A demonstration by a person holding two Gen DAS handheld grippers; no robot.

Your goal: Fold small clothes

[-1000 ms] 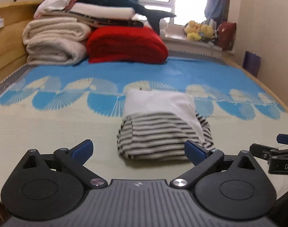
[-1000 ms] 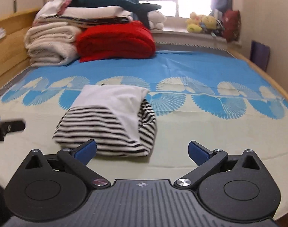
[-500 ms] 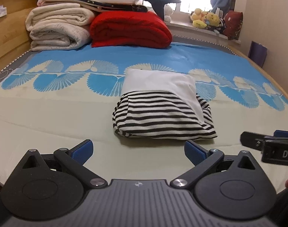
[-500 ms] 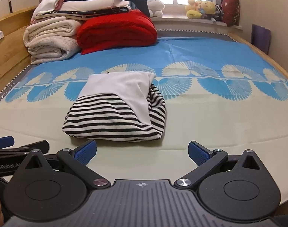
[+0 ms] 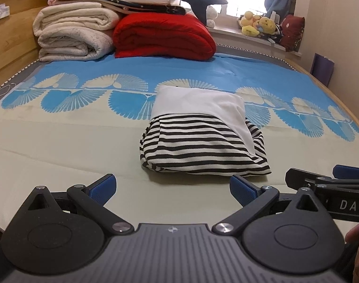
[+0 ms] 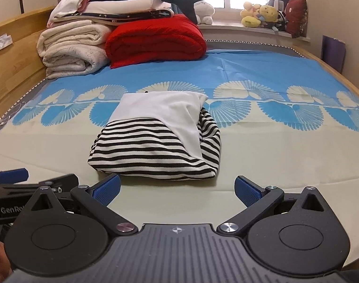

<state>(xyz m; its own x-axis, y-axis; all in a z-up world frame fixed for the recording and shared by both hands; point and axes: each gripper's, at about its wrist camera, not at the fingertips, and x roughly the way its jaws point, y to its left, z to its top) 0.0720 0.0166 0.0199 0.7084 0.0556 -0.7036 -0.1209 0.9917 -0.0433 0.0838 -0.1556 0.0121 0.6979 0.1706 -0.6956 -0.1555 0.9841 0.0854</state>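
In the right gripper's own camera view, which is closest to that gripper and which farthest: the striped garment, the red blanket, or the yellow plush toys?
From the right gripper:
1. Striped garment, just ahead, slightly left, on the bed.
2. Red blanket, farther back, left of centre.
3. Yellow plush toys, farthest, on the windowsill at right.

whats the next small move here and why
Probably ease both claws back and leave it. The black-and-white striped garment with a white panel already lies as a compact folded bundle on the blue and cream patterned bed sheet. The left claw and right claw are both open, empty and short of its near edge, so nothing seems left to pinch.
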